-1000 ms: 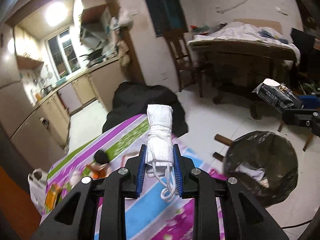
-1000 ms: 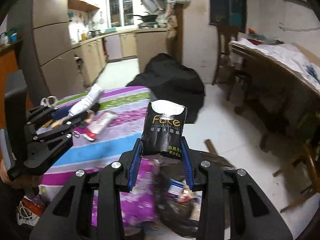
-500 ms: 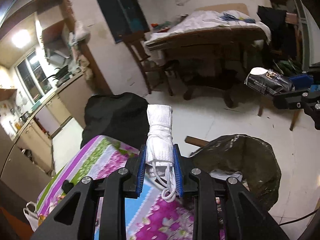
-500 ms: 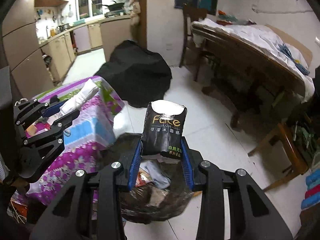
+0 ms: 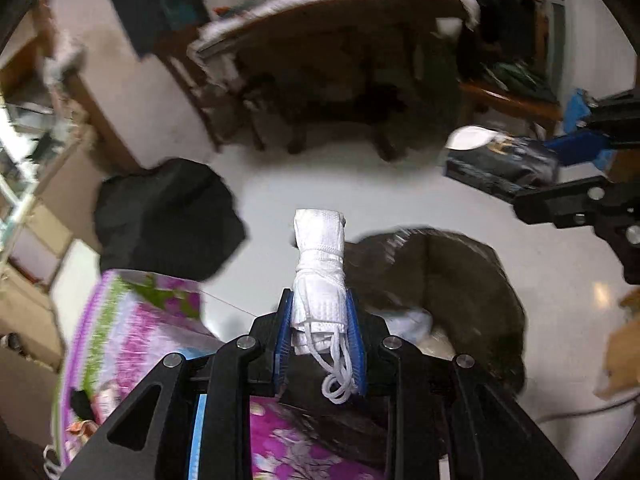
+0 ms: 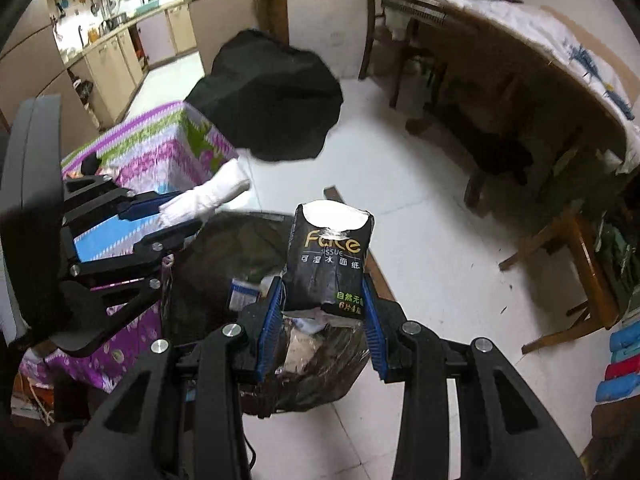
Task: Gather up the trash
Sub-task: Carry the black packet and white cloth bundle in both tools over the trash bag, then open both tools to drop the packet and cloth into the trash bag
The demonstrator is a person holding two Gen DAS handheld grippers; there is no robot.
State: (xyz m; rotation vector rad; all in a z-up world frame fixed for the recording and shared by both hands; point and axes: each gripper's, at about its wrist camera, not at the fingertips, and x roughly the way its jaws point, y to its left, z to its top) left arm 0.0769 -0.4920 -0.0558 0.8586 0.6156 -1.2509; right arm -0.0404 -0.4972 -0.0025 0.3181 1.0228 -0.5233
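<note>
My left gripper is shut on a rolled white face mask with its ear loops dangling. It hangs over the rim of a black trash bag standing open on the floor. My right gripper is shut on a black tissue pack with a torn white top, held above the same trash bag, which holds scraps of rubbish. The left gripper with its mask shows at the left of the right wrist view. The right gripper and pack appear at the right of the left wrist view.
A table with a purple, green and blue floral cloth stands left of the bag. A black heap lies on the white floor behind. A large wooden table with white cloths and a chair stand at the right.
Both grippers have swung away from the floral table and tipped downward over the trash bag. The mask and the tissue pack stay gripped.
</note>
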